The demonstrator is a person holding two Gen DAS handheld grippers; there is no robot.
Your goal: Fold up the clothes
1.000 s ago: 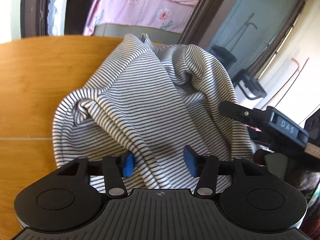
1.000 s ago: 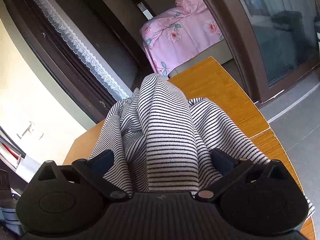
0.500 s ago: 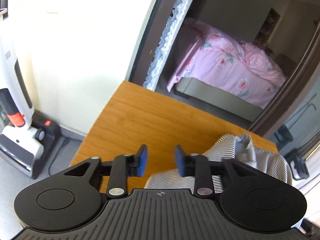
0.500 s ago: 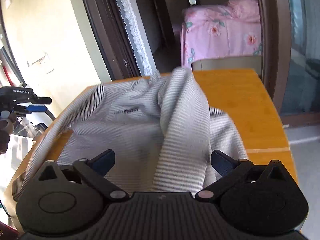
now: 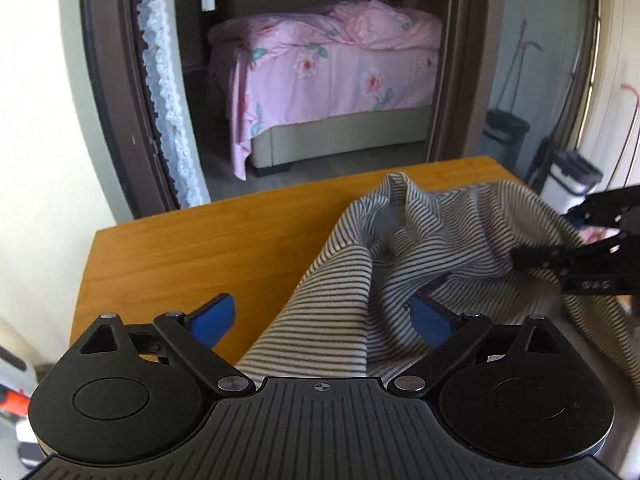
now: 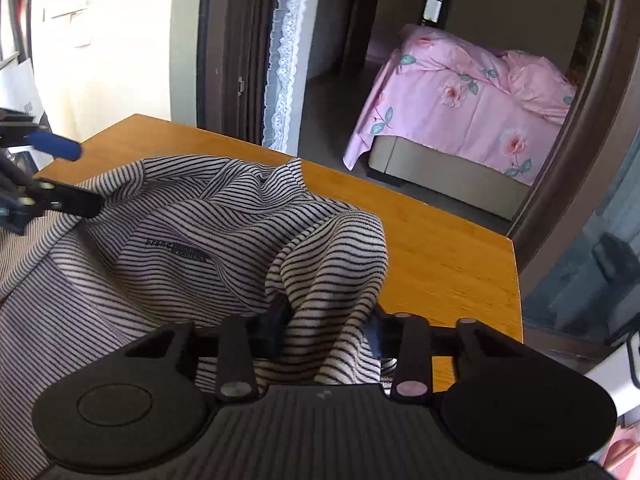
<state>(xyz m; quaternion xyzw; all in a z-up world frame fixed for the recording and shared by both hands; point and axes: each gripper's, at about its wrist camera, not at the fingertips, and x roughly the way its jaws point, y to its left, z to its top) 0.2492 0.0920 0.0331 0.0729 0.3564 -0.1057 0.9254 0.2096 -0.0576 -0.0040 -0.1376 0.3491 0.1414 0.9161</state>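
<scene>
A grey-and-white striped garment [image 5: 352, 280] lies crumpled on the wooden table [image 5: 180, 248]. My left gripper [image 5: 320, 318] hovers over the garment's near left edge. Its jaws are opening wide, and cloth lies between the blue pads [image 5: 212, 318] without touching them. In the right wrist view the left gripper [image 6: 86, 178] stands open at the garment's far left. My right gripper [image 6: 326, 324] is closing on a bunched fold of the garment [image 6: 332, 264], which fills the gap between its pads. The left wrist view shows the right gripper [image 5: 524, 254] gripping the cloth's right side.
The table [image 6: 440, 248] ends at a far edge before a doorway. Beyond the doorway stands a bed with a pink floral cover [image 5: 332, 72]. A lace curtain [image 5: 168, 100] hangs at the left door frame. A dark bin [image 5: 504, 132] and a white bin [image 5: 572, 176] stand at the right.
My left gripper swung left off the cloth, then came back over its edge with jaws much wider. My right gripper rolled and its wide jaws closed on the fold.
</scene>
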